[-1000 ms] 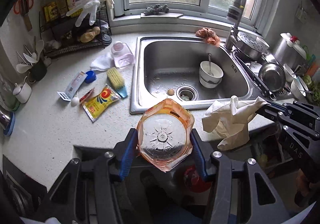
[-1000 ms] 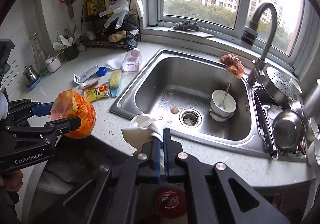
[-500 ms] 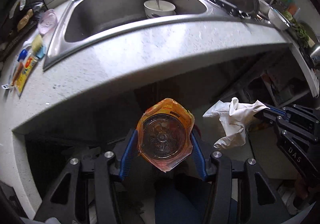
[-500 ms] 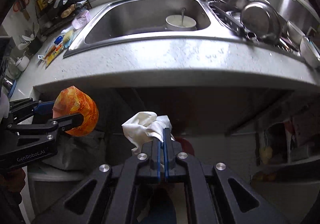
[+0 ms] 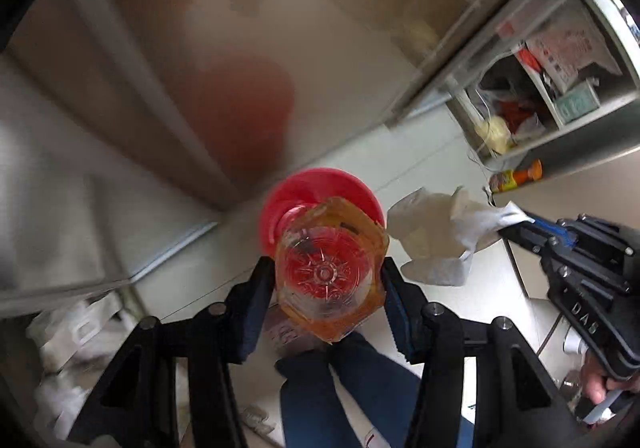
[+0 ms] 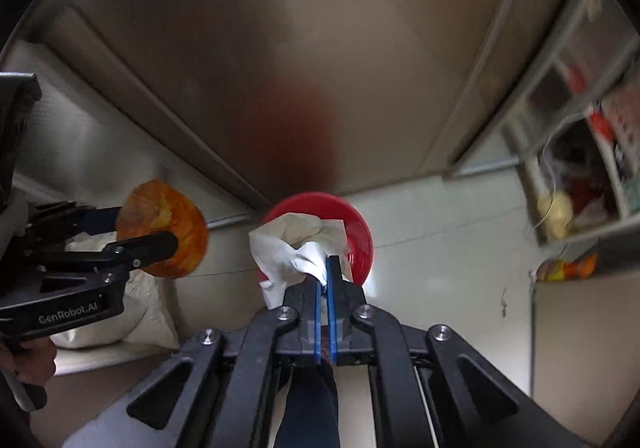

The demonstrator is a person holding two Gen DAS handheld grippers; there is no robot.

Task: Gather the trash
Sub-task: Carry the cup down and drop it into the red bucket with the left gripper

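My left gripper [image 5: 328, 280] is shut on a crushed clear plastic bottle with an orange label [image 5: 330, 272], held bottom-first above a red bin [image 5: 316, 187] on the floor. It also shows in the right wrist view [image 6: 164, 228], left of the bin [image 6: 356, 224]. My right gripper [image 6: 327, 268] is shut on a crumpled white glove [image 6: 292, 248], held over the bin's near rim. In the left wrist view the glove [image 5: 440, 240] hangs right of the bottle, beside the bin.
A steel cabinet front [image 5: 160, 47] rises behind the bin. A shelf unit with packets and bags [image 5: 540, 87] stands at the right. A white sack [image 6: 132, 308] lies at the left. The person's leg [image 5: 340, 388] is below the grippers.
Both grippers dropped from counter height to below the counter edge and tilted down toward the floor. The red bin has come into view under the bottle and glove.
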